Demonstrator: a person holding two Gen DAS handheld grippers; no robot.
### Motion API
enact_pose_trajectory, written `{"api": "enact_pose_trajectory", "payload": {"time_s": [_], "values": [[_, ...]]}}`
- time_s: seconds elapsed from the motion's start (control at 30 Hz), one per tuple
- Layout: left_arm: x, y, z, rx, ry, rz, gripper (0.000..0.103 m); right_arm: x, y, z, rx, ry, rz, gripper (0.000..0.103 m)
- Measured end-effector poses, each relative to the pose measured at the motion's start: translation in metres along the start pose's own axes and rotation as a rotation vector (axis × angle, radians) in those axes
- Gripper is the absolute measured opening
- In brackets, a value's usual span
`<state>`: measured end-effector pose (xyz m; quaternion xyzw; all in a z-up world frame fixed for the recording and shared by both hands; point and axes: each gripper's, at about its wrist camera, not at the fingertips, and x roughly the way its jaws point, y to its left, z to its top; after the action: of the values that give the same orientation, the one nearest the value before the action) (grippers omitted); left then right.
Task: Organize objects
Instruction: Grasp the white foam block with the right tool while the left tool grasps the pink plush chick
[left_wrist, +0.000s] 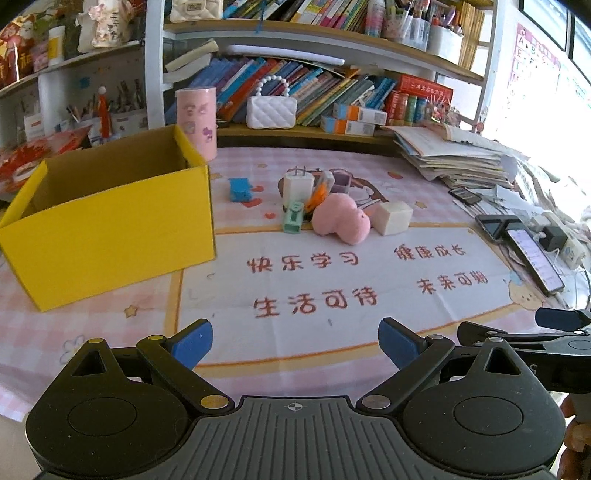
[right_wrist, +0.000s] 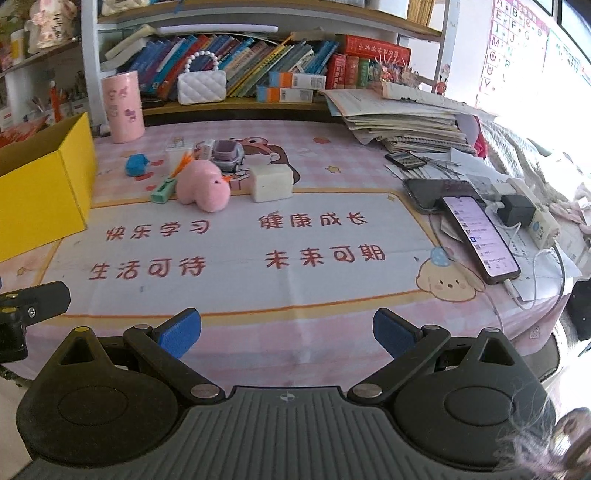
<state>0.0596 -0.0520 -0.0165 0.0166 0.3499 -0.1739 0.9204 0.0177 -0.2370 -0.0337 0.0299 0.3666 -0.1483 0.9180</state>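
Observation:
A cluster of small objects lies mid-table: a pink plush (left_wrist: 341, 218) (right_wrist: 202, 185), a white cube (left_wrist: 392, 218) (right_wrist: 270, 182), a mint green stapler-like item (left_wrist: 293, 218) (right_wrist: 163, 191), a blue toy (left_wrist: 239, 189) (right_wrist: 136, 165), a white charger (left_wrist: 298, 186) and a purple toy car (right_wrist: 229, 154). An open yellow box (left_wrist: 110, 225) (right_wrist: 40, 188) stands to their left. My left gripper (left_wrist: 295, 345) is open and empty near the table's front edge. My right gripper (right_wrist: 287, 334) is open and empty, also at the front edge, well short of the objects.
A pink cylinder (left_wrist: 197, 120) (right_wrist: 123, 112) stands behind the box. Phones and chargers (right_wrist: 480, 232) lie at the right, beside a paper stack (right_wrist: 399, 118). A bookshelf with a white purse (left_wrist: 271, 110) lines the back. The table wears a pink printed cloth (right_wrist: 295, 295).

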Motion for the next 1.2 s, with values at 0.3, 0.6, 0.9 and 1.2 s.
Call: {"api": "enact_pose_trajectory", "payload": {"time_s": [0.3,0.6,0.9,1.2], "values": [[0.029,-0.012,0.025,-0.025,-0.011,0.036,0.098,0.038,-0.011,0.034,-0.032,0.012,0.068,0.1],[0.062,-0.029,0.048,-0.046,-0.01,0.081,0.098,0.078,-0.029,0.069,-0.072,0.001,0.124,0.096],[0.084,-0.041,0.065,-0.069,-0.006,0.136,0.098,0.116,-0.037,0.099,-0.133,-0.024,0.188,0.079],[0.094,-0.044,0.074,-0.095,0.002,0.193,0.098,0.162,-0.027,0.13,-0.191,-0.048,0.25,0.074]]}}
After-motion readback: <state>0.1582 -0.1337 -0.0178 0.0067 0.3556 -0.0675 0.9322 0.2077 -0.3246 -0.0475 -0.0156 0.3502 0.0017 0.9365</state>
